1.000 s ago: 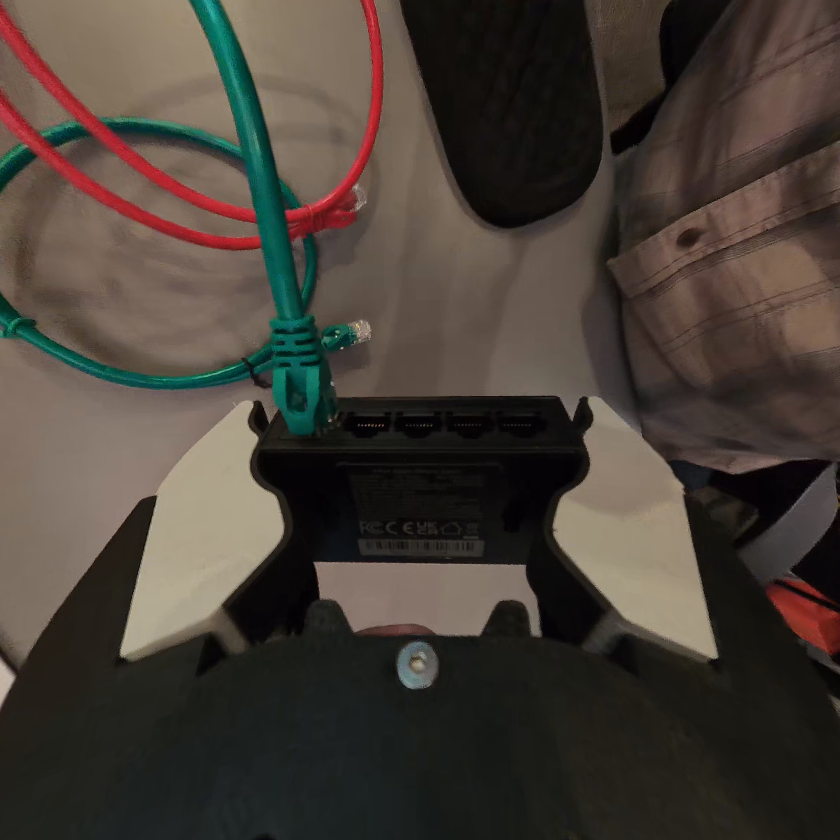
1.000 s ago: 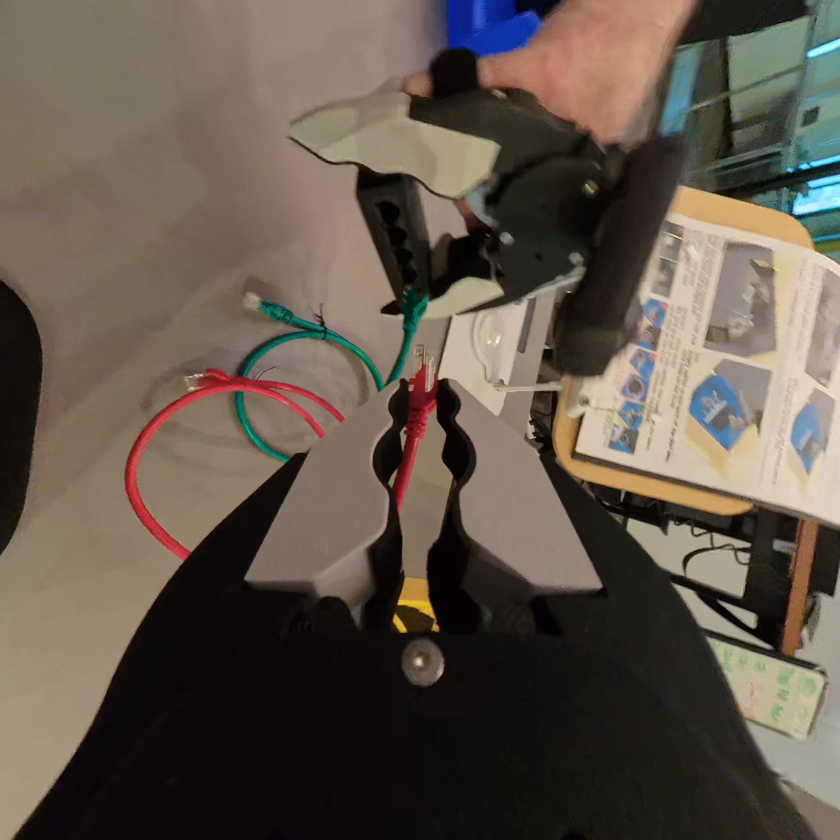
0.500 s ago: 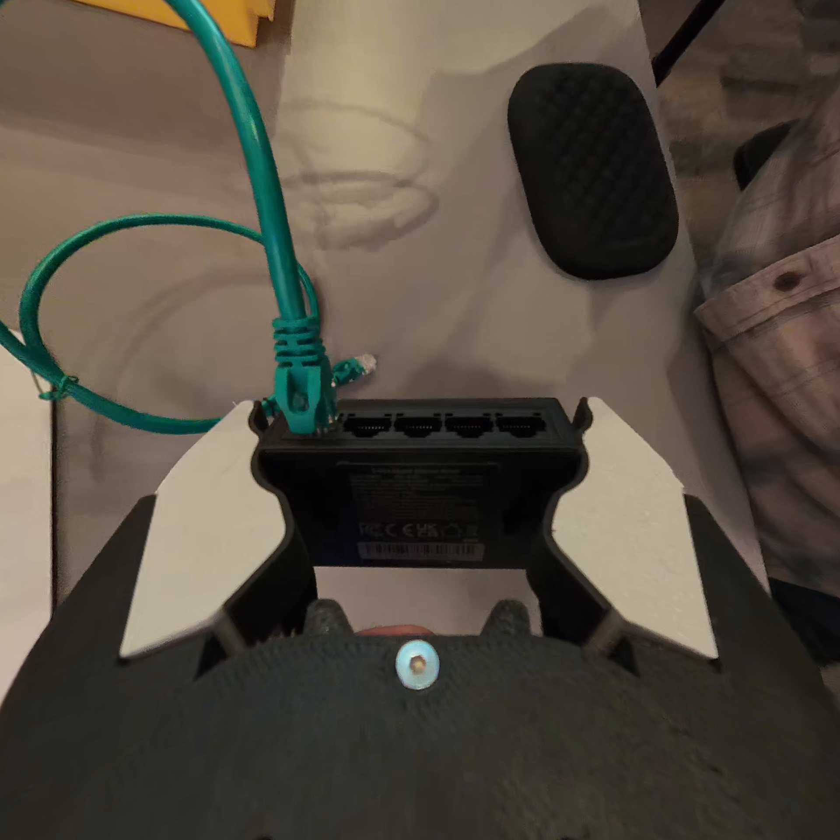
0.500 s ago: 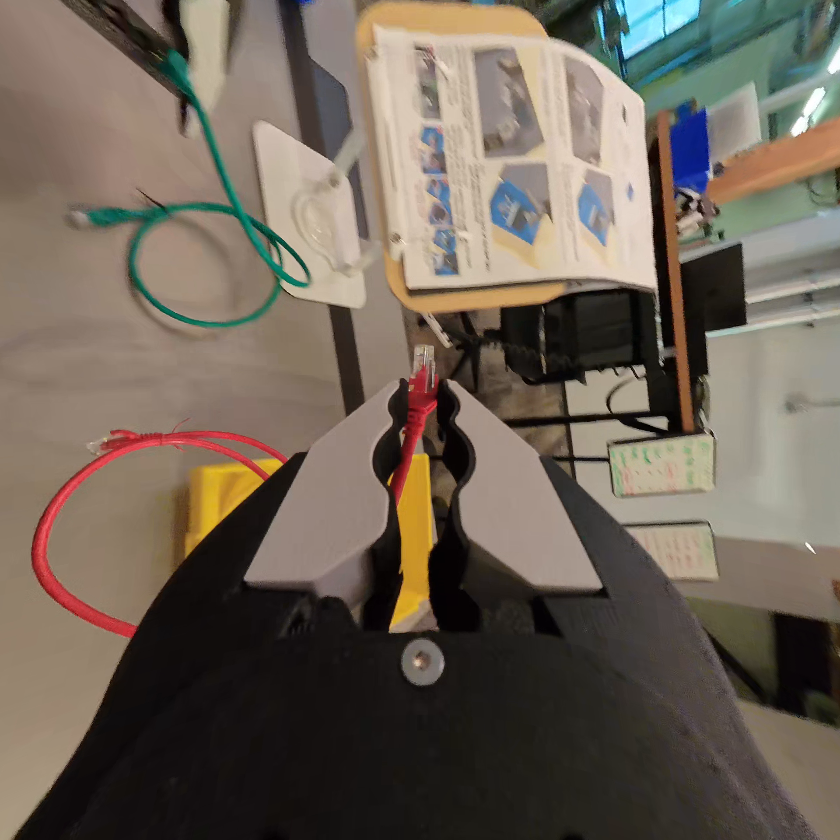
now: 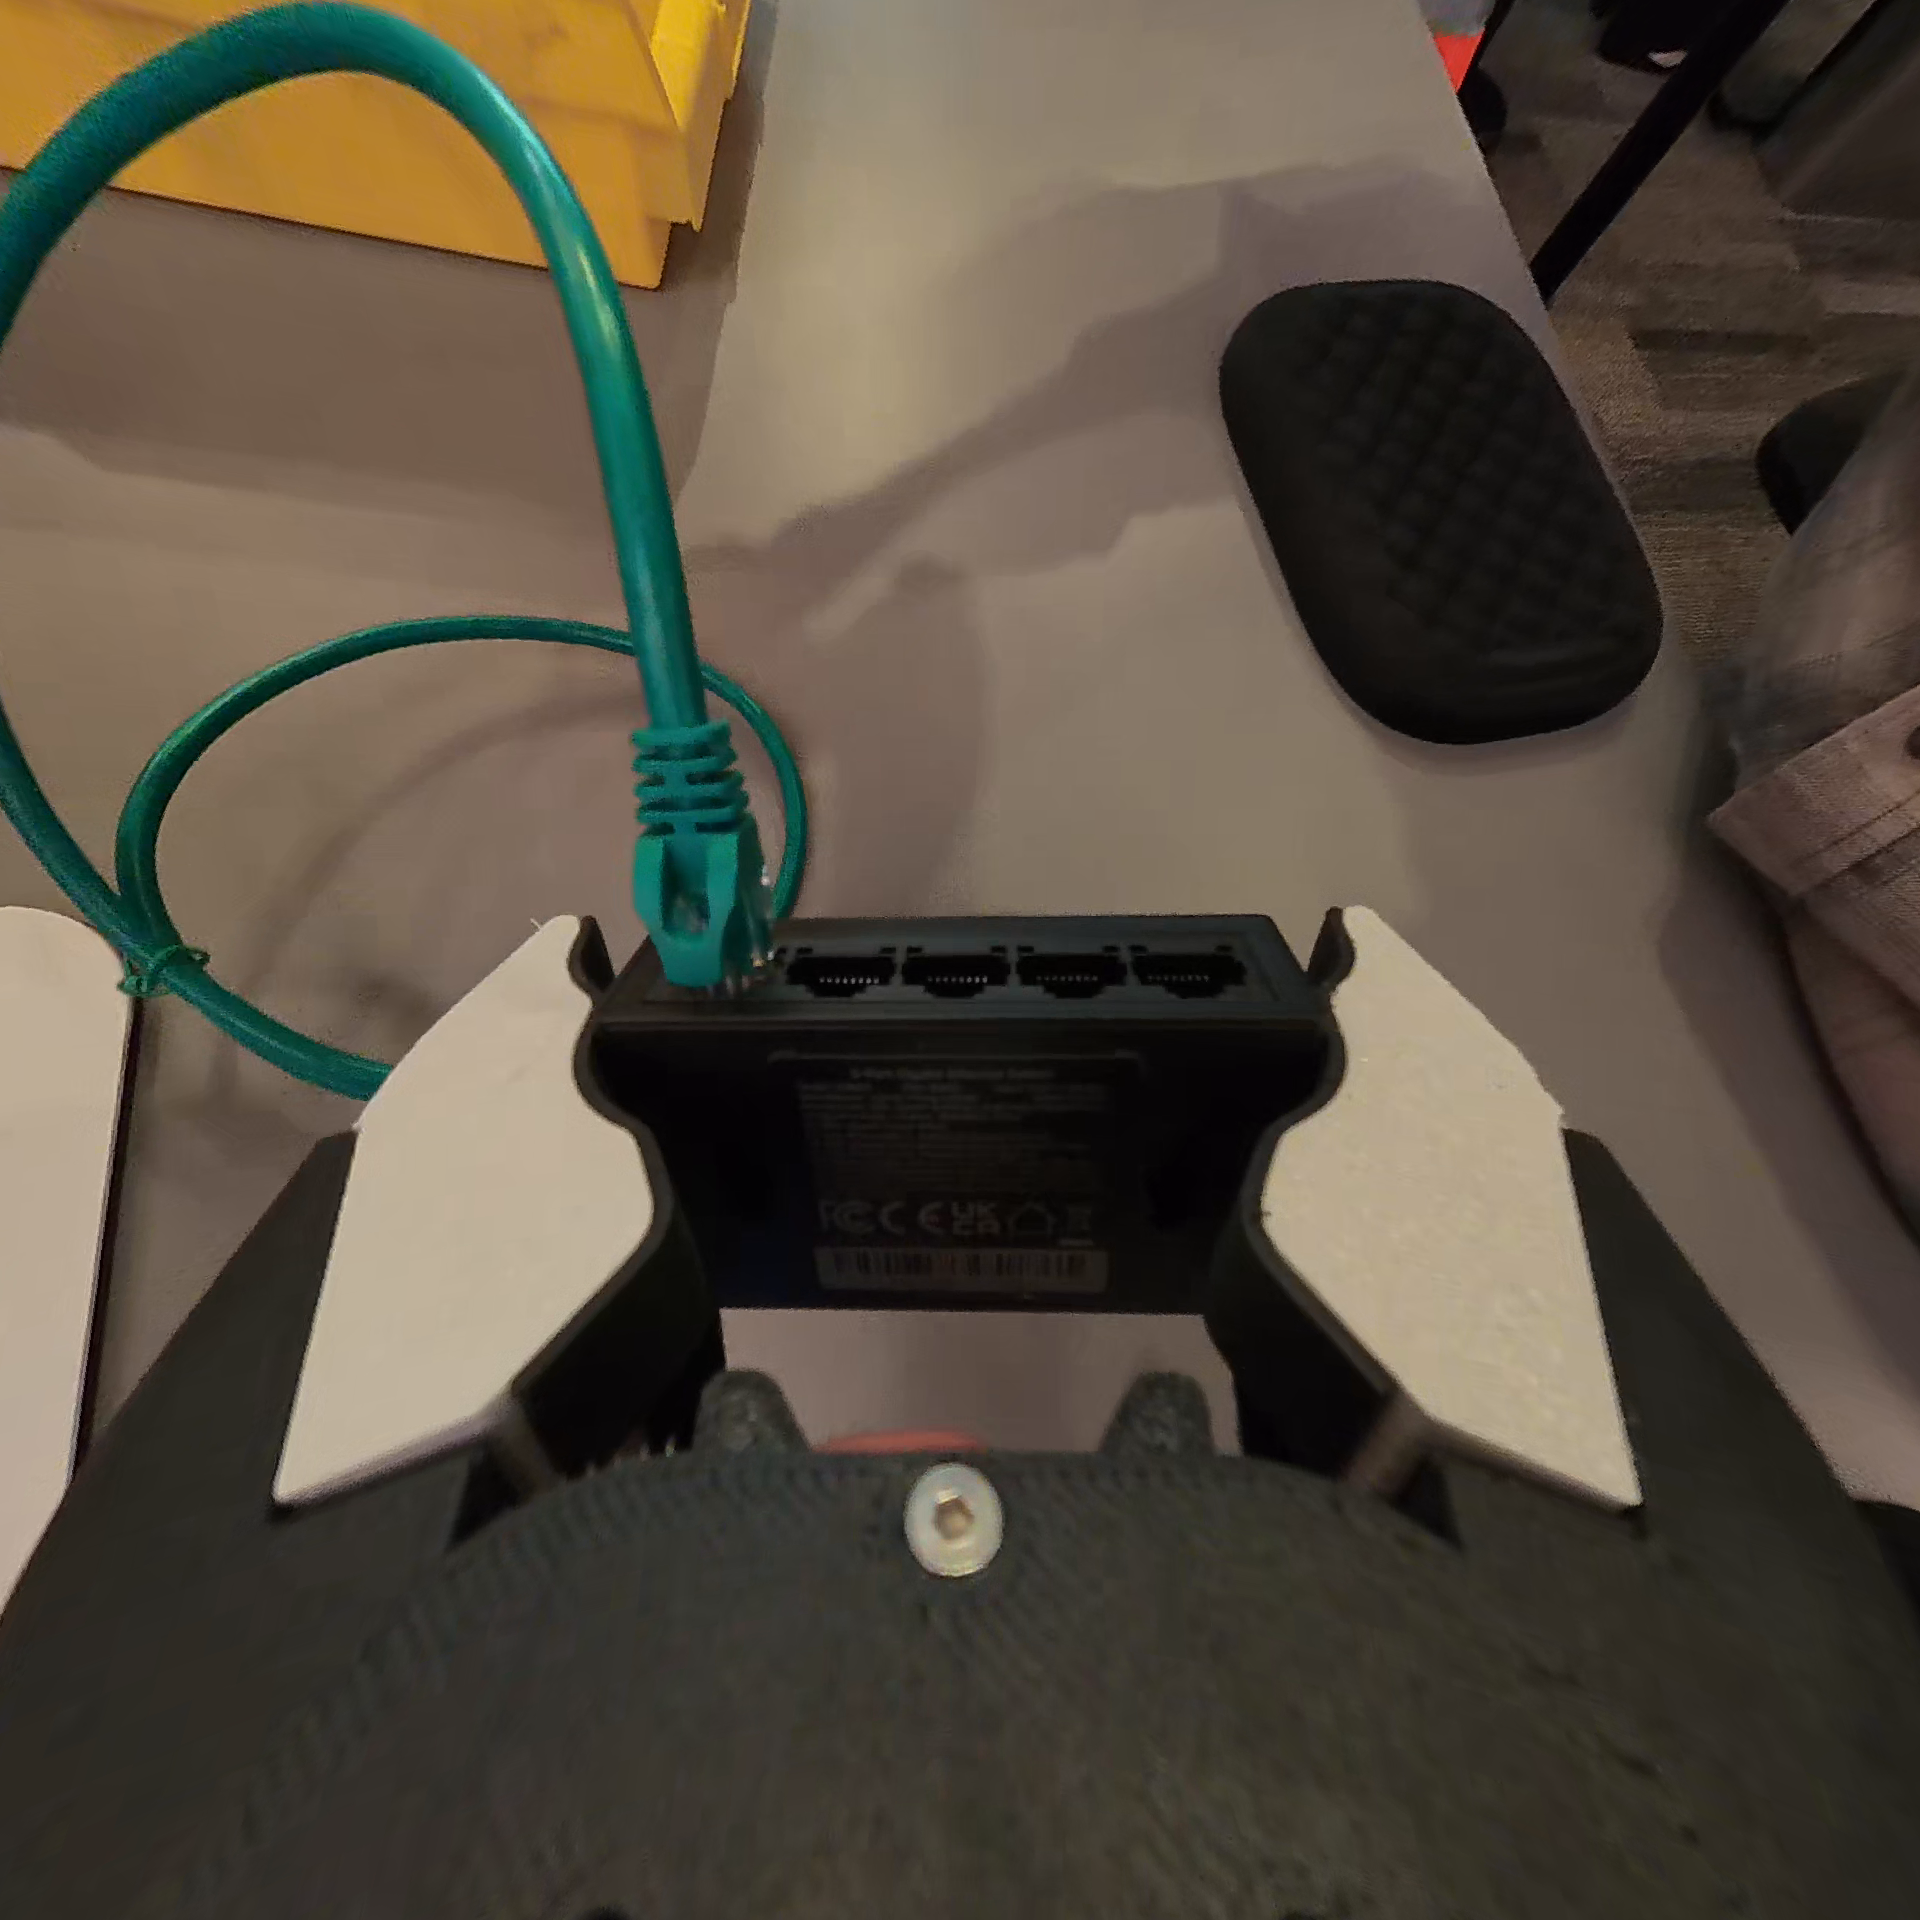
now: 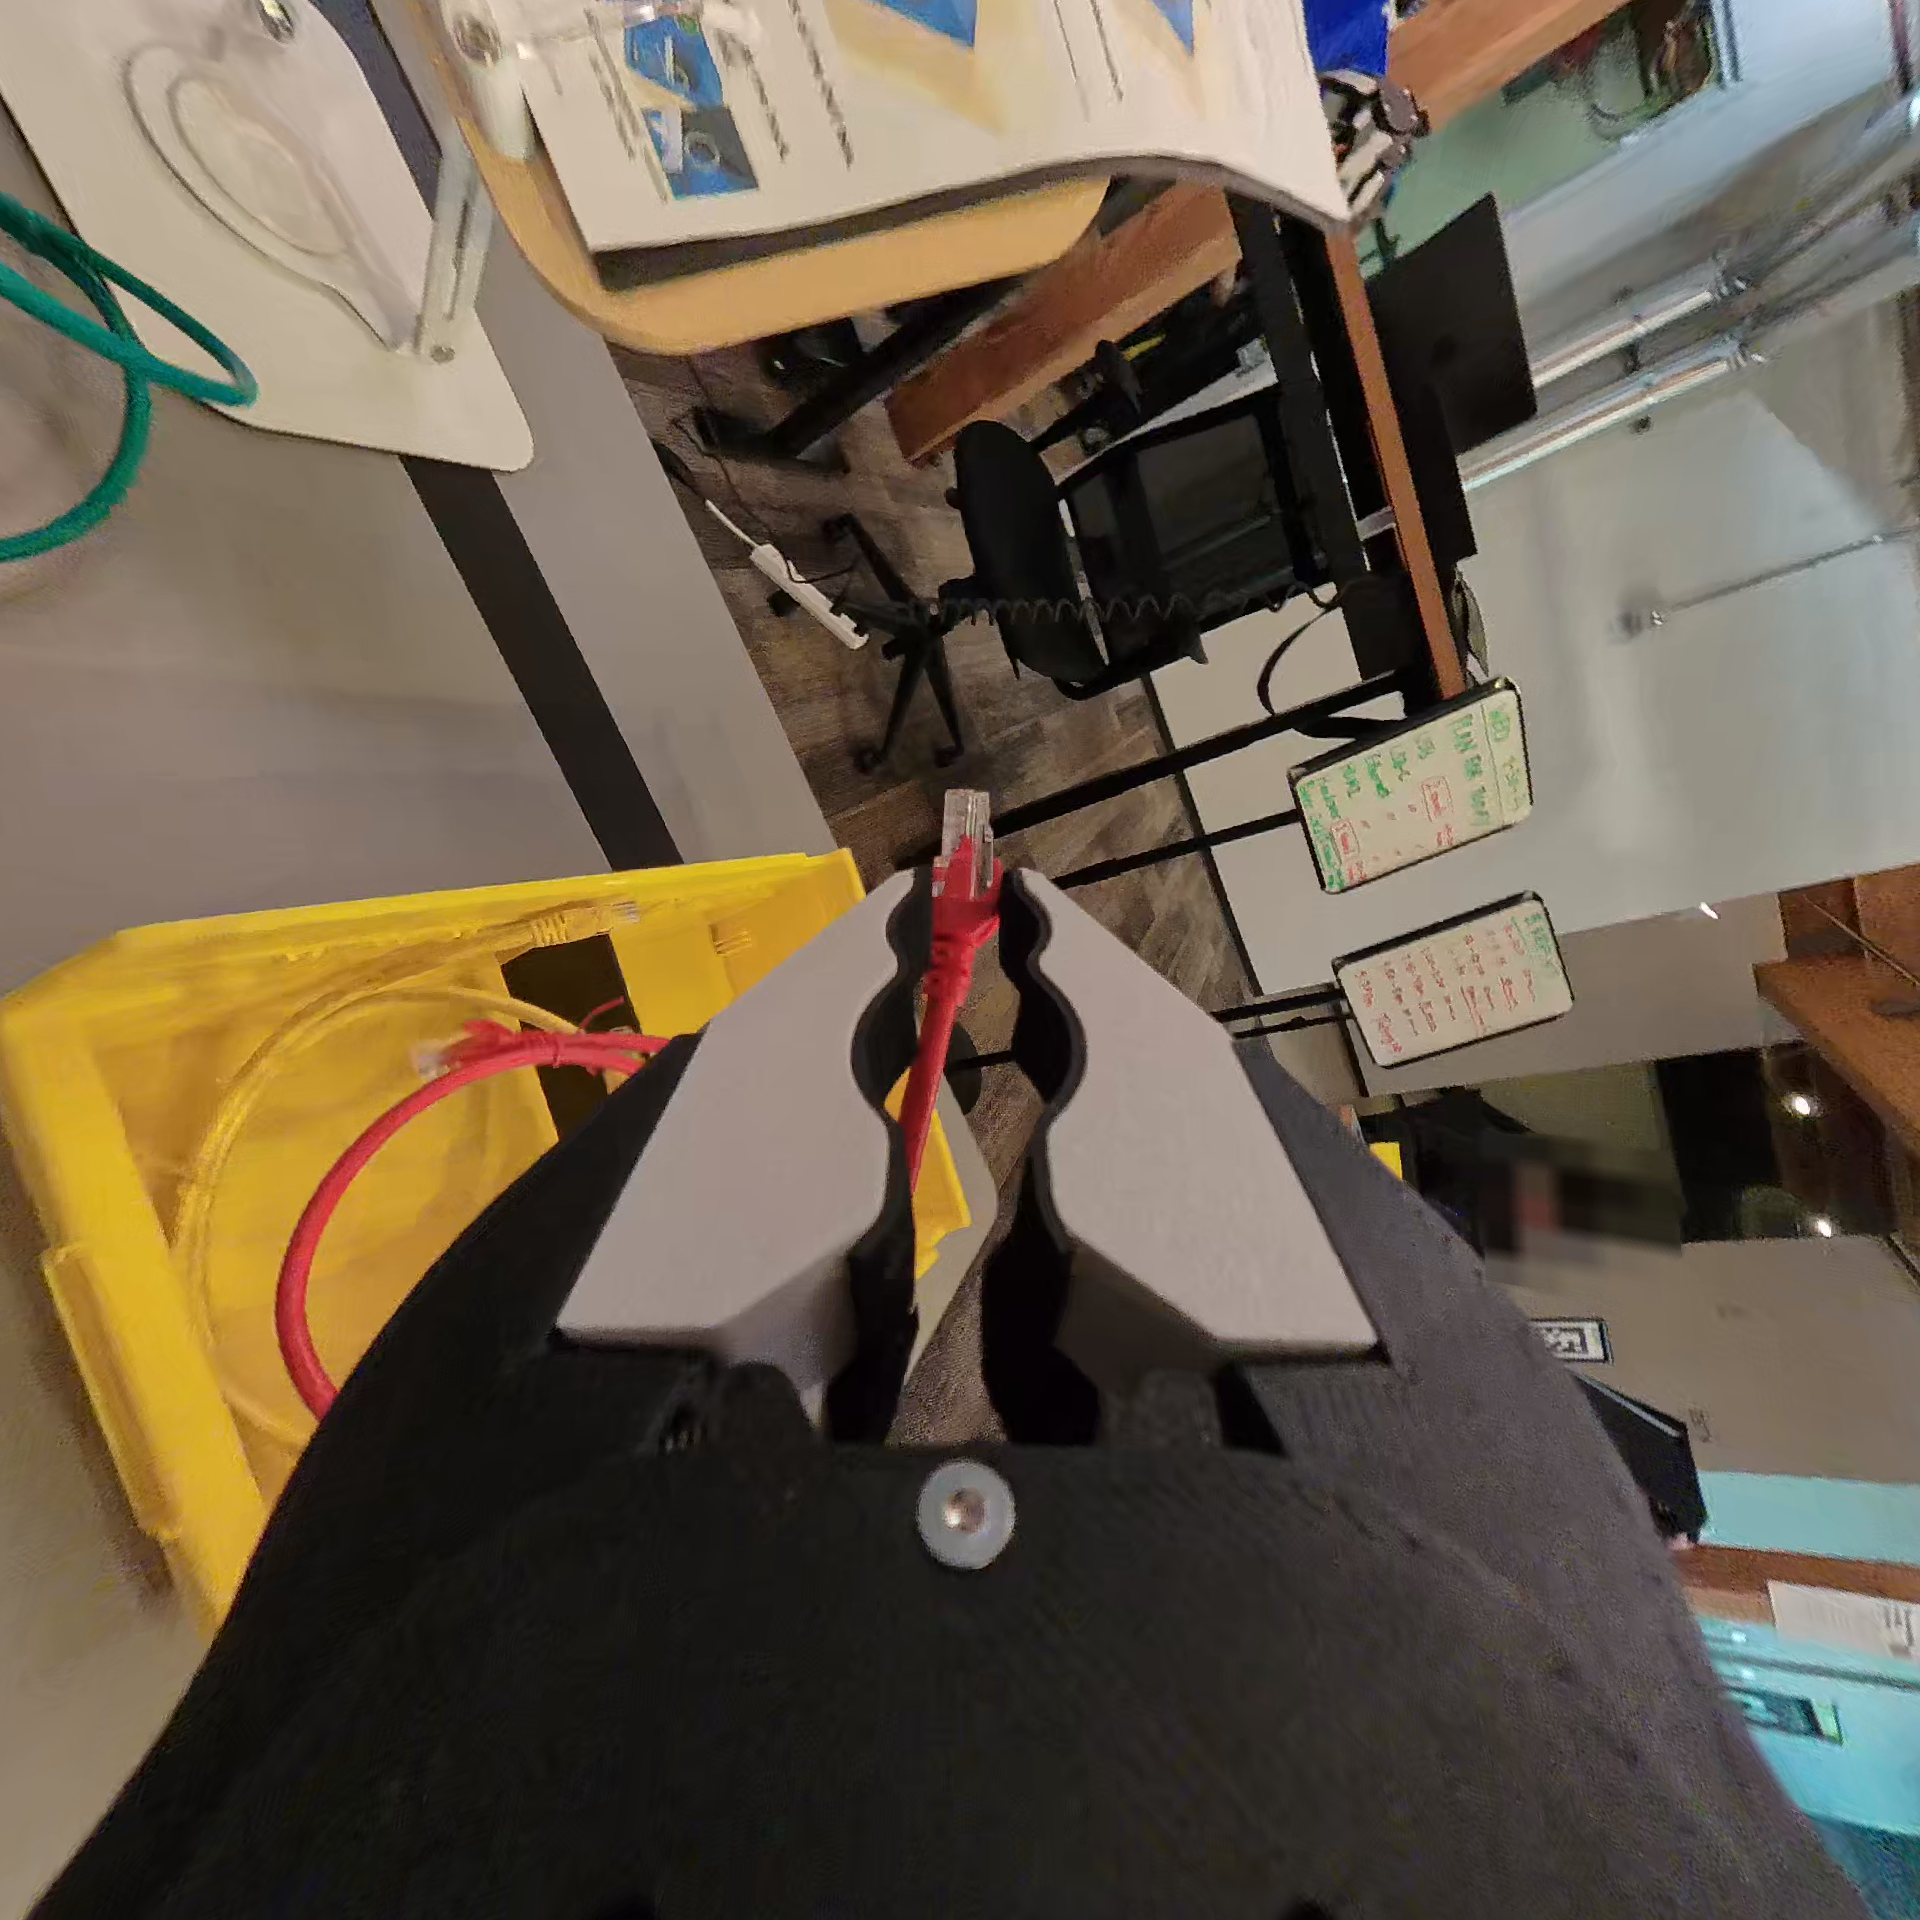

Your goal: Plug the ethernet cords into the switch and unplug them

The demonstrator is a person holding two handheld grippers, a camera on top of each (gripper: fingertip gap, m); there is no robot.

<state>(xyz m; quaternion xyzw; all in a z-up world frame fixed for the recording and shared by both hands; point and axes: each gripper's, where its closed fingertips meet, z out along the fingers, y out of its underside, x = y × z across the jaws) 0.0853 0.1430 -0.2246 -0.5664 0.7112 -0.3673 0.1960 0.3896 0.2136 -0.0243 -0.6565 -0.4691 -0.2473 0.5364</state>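
Switch clamped in left hand-held gripper; right pinches red cord; grey table.

Black switch, green cord in leftmost port; red cord unplugged.

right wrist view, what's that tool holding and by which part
The right tool is shut on the red ethernet cord, pinched at the boot just behind its clear plug, which sticks out past the fingertips.
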